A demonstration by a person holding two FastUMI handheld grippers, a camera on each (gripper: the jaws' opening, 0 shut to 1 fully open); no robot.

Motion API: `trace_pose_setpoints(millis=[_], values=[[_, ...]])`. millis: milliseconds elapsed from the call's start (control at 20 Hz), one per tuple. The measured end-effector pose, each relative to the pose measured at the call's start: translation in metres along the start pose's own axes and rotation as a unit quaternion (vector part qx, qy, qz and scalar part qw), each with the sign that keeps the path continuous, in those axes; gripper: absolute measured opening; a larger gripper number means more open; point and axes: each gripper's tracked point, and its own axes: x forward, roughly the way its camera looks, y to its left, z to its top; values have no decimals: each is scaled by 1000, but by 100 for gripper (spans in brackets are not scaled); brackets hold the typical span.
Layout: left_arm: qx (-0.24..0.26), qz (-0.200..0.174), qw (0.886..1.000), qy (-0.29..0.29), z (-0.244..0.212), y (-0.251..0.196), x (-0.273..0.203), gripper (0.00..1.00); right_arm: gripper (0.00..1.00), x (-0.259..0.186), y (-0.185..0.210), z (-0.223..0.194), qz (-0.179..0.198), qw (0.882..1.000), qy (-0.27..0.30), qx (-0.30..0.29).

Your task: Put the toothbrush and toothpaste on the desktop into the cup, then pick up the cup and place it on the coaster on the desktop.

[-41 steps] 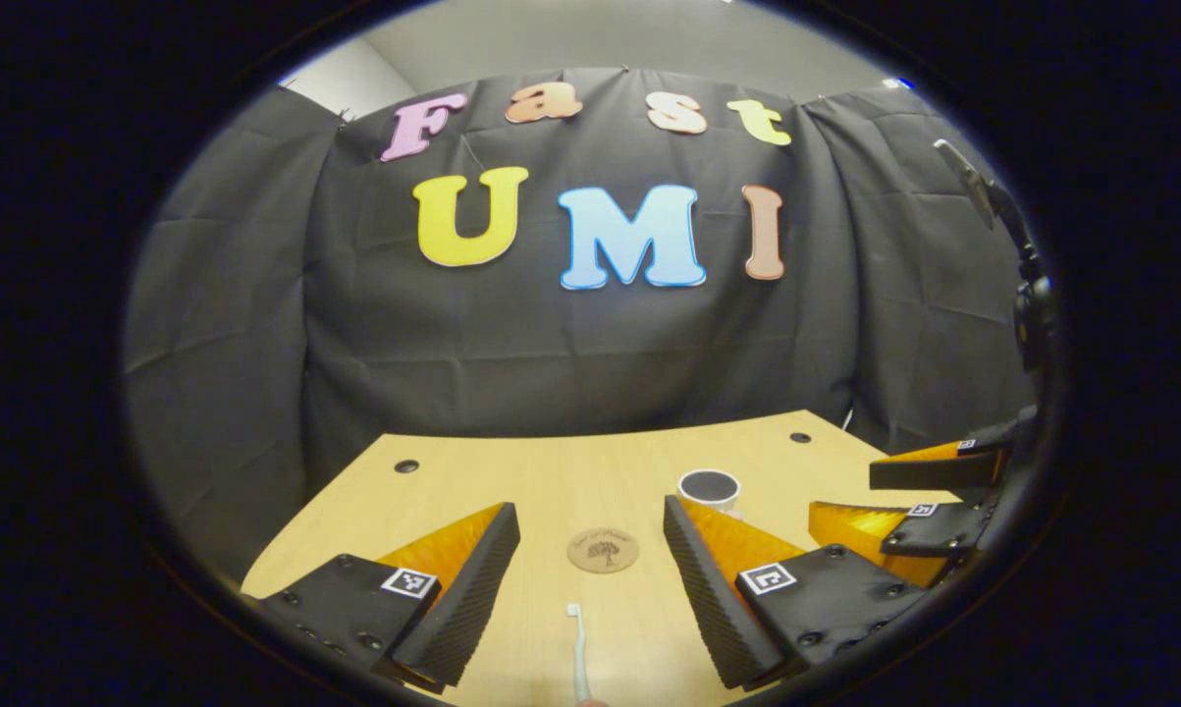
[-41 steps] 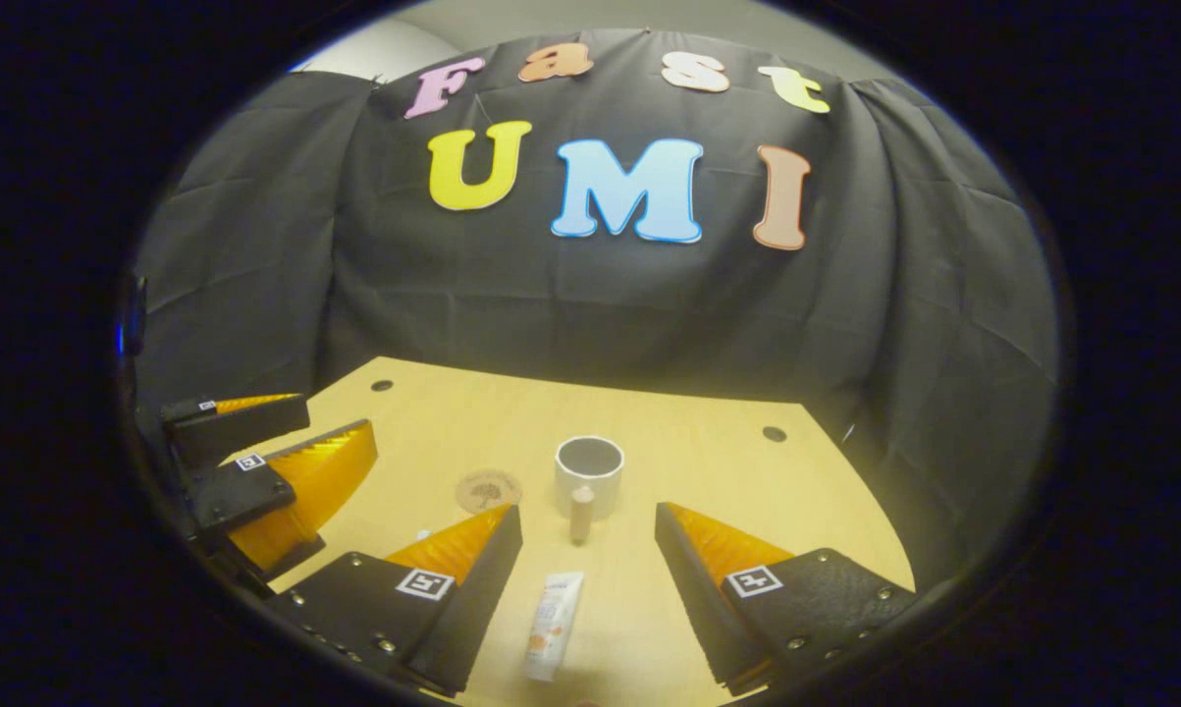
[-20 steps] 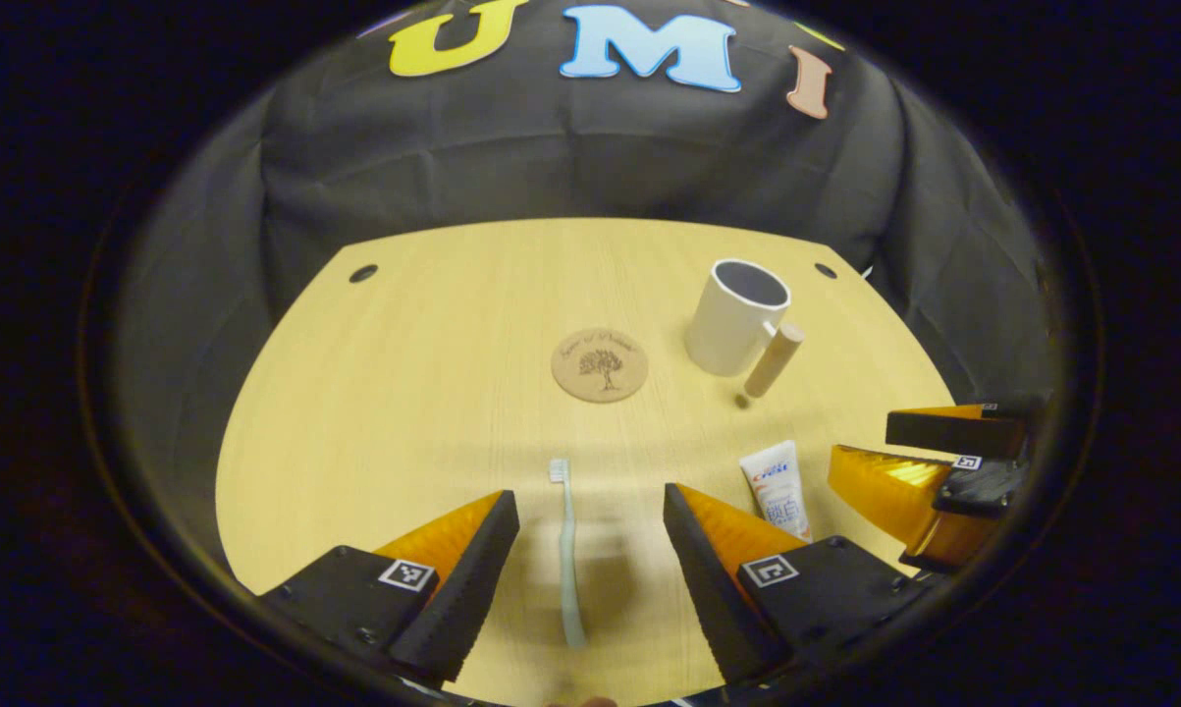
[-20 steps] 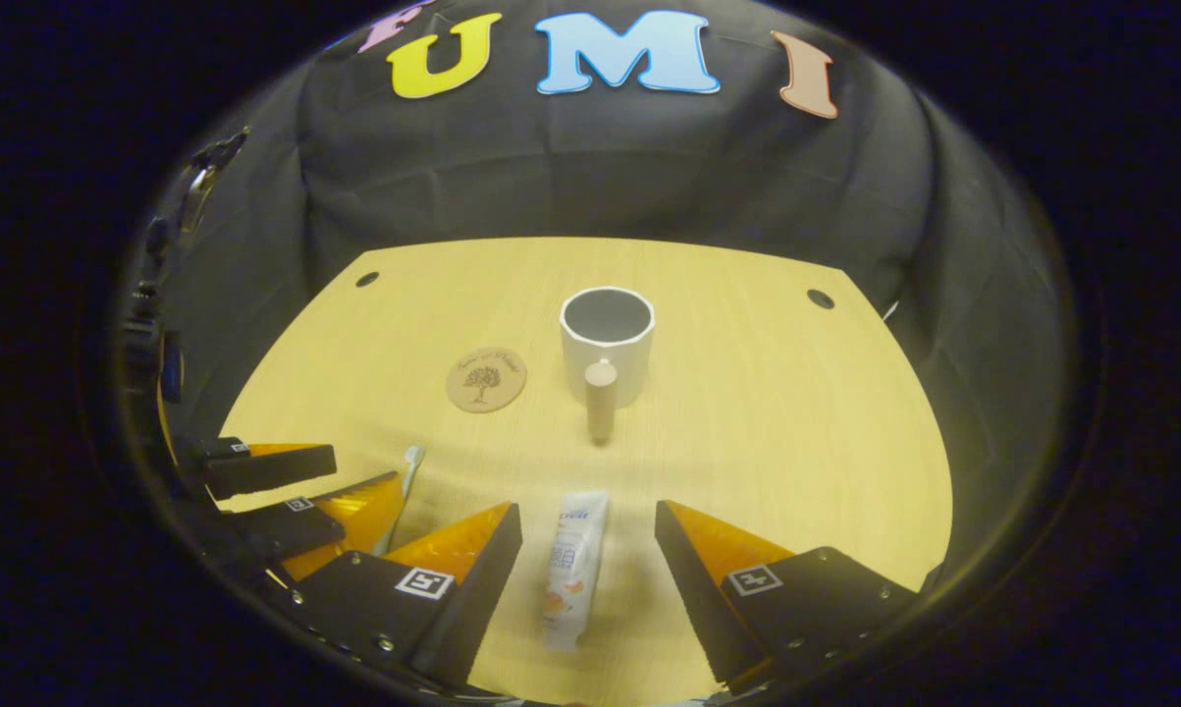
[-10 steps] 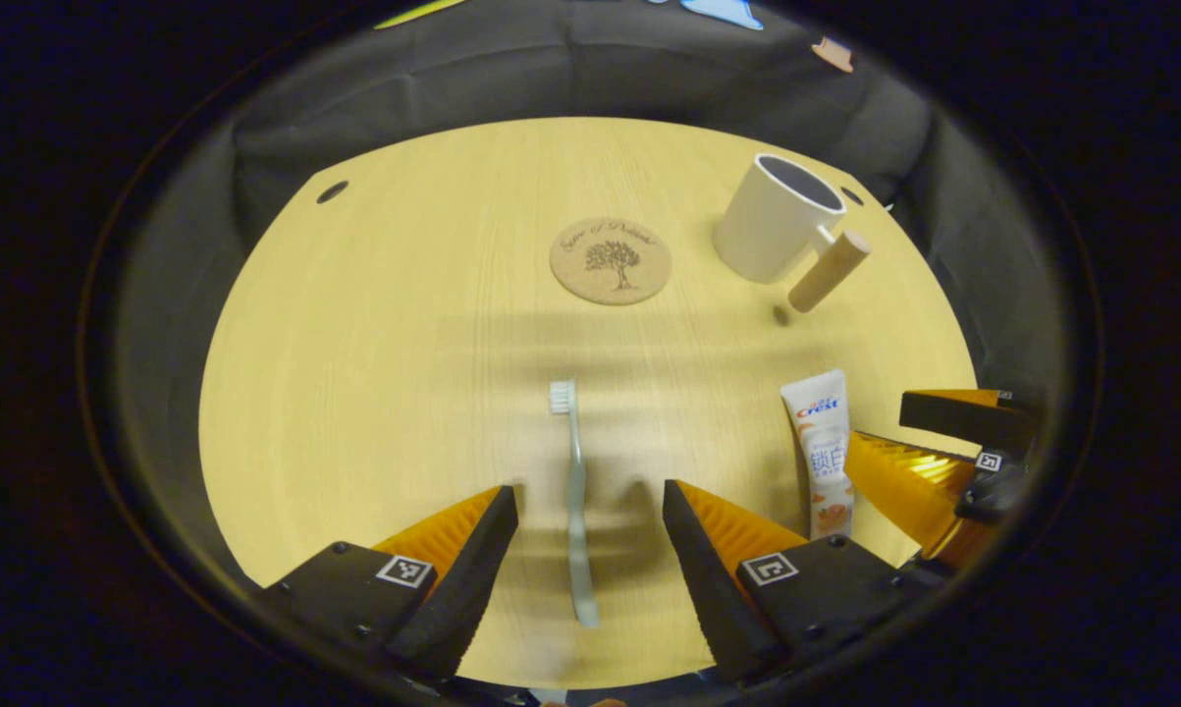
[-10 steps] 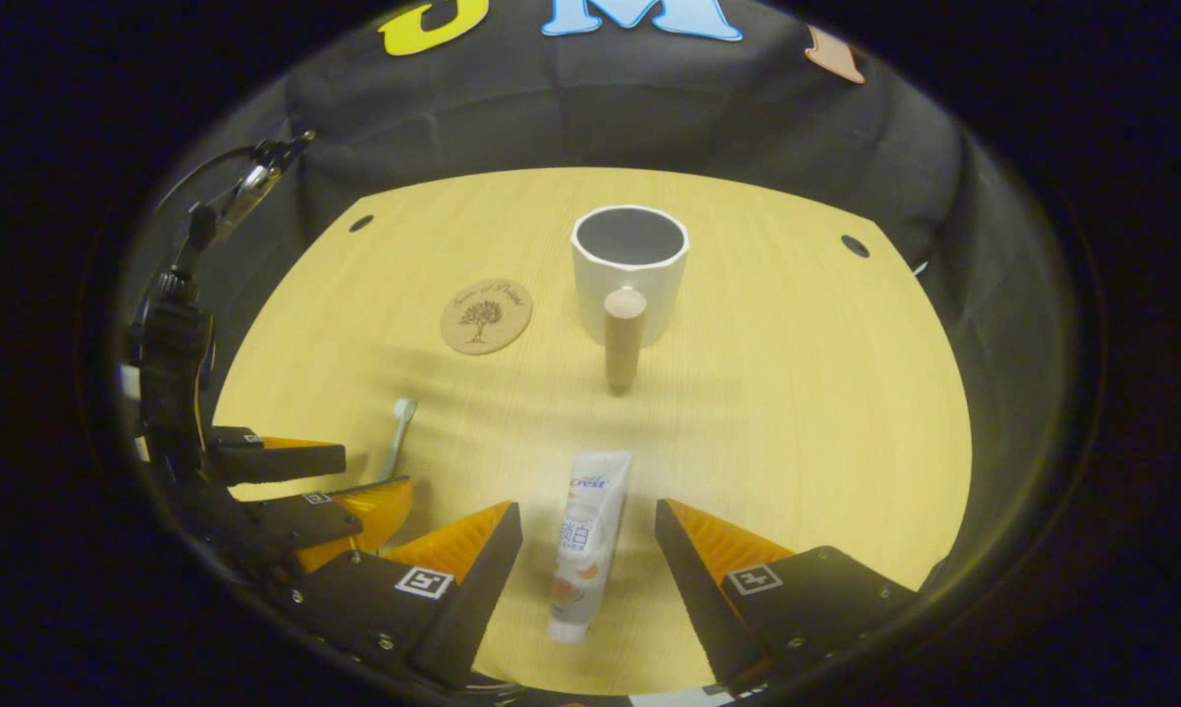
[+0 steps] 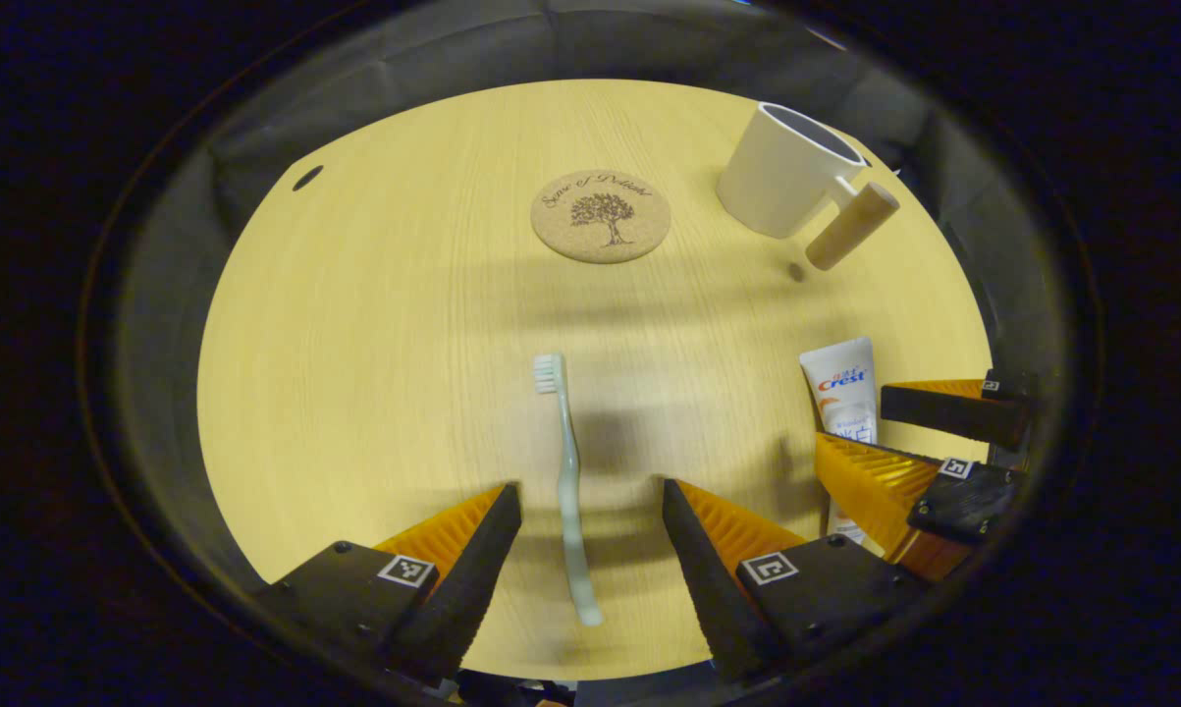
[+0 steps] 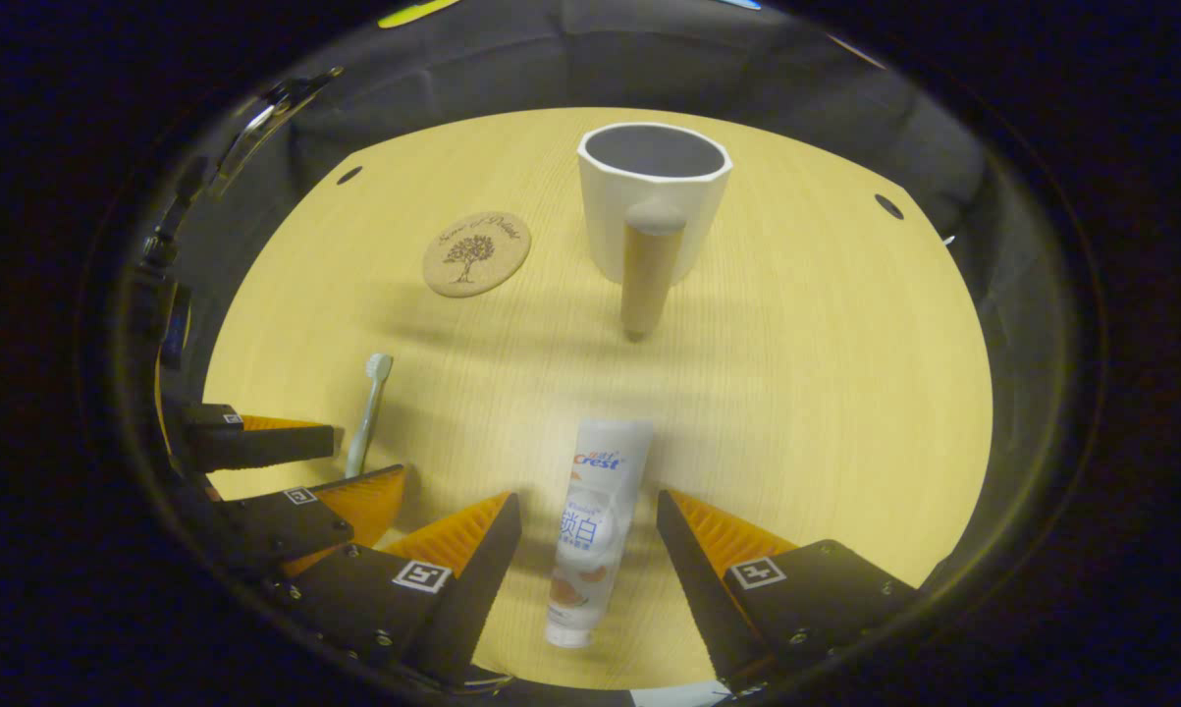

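A pale green toothbrush lies flat on the wooden desktop, its handle between the fingers of my open left gripper, which hangs just above it. A white toothpaste tube lies between the fingers of my open right gripper, cap toward me. The white cup with a wooden handle stands upright farther back, empty. The round cork coaster lies to its left. The left gripper view has the cup, coaster, tube and right gripper.
The black cloth wall closes off the far side of the desktop. Small dark holes sit near the back corners. In the right gripper view the left gripper stands over the toothbrush at the left.
Both grippers have tilted down and lowered toward the desktop. The toothbrush and the tube now lie between their open fingers, and the cup and coaster look closer.
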Motion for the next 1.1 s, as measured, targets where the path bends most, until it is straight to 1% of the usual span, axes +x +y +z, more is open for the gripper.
trace_pose_setpoints(millis=[150, 250, 350, 400, 450, 550, 600, 650, 700, 750, 800, 850, 900, 950, 1000, 1050, 1100], values=[[-4, -3, 1000, 8, -3, -1, 4, 98, 87, 5, -2, 0, -1, 1000, 4, 5], [1, 5, 1000, 9, -4, 2, 5, 98, 87, 9, -5, 1, -1, 1000, 8, 11], [4, 6, 1000, 9, -2, 3, 5, 96, 87, 12, -7, 1, 0, 1000, 13, 17], [4, 6, 1000, 11, -2, 3, 4, 92, 87, 14, -8, 1, 0, 1000, 15, 17], [5, 8, 1000, 9, -1, 4, 4, 92, 87, 15, -9, 1, -2, 1000, 18, 16], [8, 7, 1000, 8, 1, 4, 4, 81, 87, 16, -12, 1, -8, 1000, 17, 11], [11, 6, 1000, 6, 1, 4, 4, 78, 79, 17, -12, 1, -8, 1000, 18, 11], [7, 7, 1000, 4, 3, 3, 5, 76, 79, 16, -12, 2, -8, 1000, 17, 9], [7, 8, 1000, 3, 3, 2, 5, 53, 78, 16, -13, 1, -10, 1000, 18, 7], [11, 7, 1000, 3, 2, 3, 5, 51, 78, 17, -16, 2, -15, 1000, 16, 6], [15, 6, 1000, 1, 3, 3, 4, 51, 68, 18, -19, 2, -20, 1000, 16, 6], [11, 5, 1000, -3, 3, 3, 5, 52, 64, 18, -20, 2, -19, 1000, 16, 5], [9, 6, 1000, -2, 4, 3, 5, 31, 61, 17, -20, 2, -16, 1000, 15, 6], [10, 4, 1000, -3, 3, 4, 5, 31, 59, 18, -20, 2, -15, 1000, 16, 9], [12, 6, 1000, -6, 2, 4, 2, 32, 54, 16, -20, 3, -14, 1000, 15, 8], [2, 6, 1000, -7, 4, 5, 6, 31, 51, 17, -19, 3, -12, 1000, 14, 10], [3, 3, 1000, -13, 5, 4, 4, 18, 44, 17, -19, 3, -11, 1000, 11, 12]])
